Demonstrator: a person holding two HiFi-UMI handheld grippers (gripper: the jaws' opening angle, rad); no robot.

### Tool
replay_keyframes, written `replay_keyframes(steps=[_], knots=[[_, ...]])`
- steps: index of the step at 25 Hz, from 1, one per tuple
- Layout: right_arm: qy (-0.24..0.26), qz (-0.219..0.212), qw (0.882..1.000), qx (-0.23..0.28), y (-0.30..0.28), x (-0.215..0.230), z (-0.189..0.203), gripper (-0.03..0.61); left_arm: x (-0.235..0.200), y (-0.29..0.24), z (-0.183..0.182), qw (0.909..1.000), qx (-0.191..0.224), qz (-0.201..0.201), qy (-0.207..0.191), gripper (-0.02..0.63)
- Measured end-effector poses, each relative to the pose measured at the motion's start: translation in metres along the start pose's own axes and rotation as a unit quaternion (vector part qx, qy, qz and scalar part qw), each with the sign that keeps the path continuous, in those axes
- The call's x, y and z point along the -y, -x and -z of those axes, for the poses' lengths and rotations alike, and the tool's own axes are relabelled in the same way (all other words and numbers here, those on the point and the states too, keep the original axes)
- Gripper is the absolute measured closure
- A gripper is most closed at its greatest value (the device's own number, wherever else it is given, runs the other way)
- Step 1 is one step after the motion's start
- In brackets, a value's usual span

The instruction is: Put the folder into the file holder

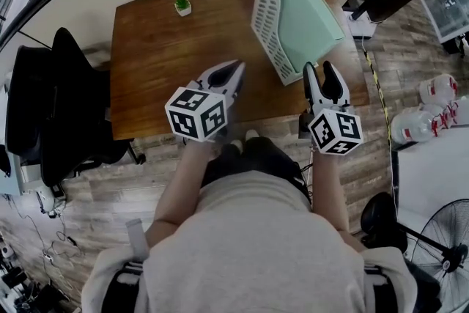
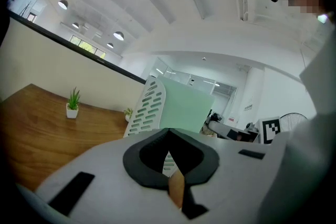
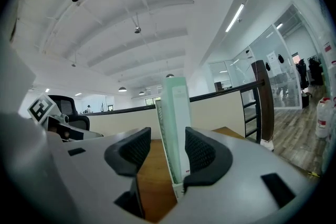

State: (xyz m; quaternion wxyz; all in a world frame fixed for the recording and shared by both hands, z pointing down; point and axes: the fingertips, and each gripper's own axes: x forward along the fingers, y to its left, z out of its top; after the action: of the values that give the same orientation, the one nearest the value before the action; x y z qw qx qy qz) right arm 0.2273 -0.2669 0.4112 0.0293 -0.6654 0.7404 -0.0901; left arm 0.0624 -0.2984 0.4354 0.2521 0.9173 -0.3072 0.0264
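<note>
Green folder [image 1: 311, 11] inside file holder [image 1: 265, 15] on counter [image 1: 161, 62]; potted plant [image 1: 182, 5] well apart. Left gripper [image 1: 236, 68] pressed together, right gripper [image 1: 319, 68] spread near it.

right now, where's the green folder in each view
head view: folder at upper right, standing in the white holder.
left gripper view: folder at centre, tilted.
right gripper view: folder at centre, upright and edge-on.
shared landmark: the brown table.
</note>
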Motion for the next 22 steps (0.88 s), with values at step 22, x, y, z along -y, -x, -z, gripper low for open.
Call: replay_keyframes(steps=[22], knots=[[-0.008,-0.214,0.977,0.014,-0.033,-0.136,-0.016,0.584,-0.013,0.026,-0.025,0.9991,0.032,-0.01,-0.026,0.601]])
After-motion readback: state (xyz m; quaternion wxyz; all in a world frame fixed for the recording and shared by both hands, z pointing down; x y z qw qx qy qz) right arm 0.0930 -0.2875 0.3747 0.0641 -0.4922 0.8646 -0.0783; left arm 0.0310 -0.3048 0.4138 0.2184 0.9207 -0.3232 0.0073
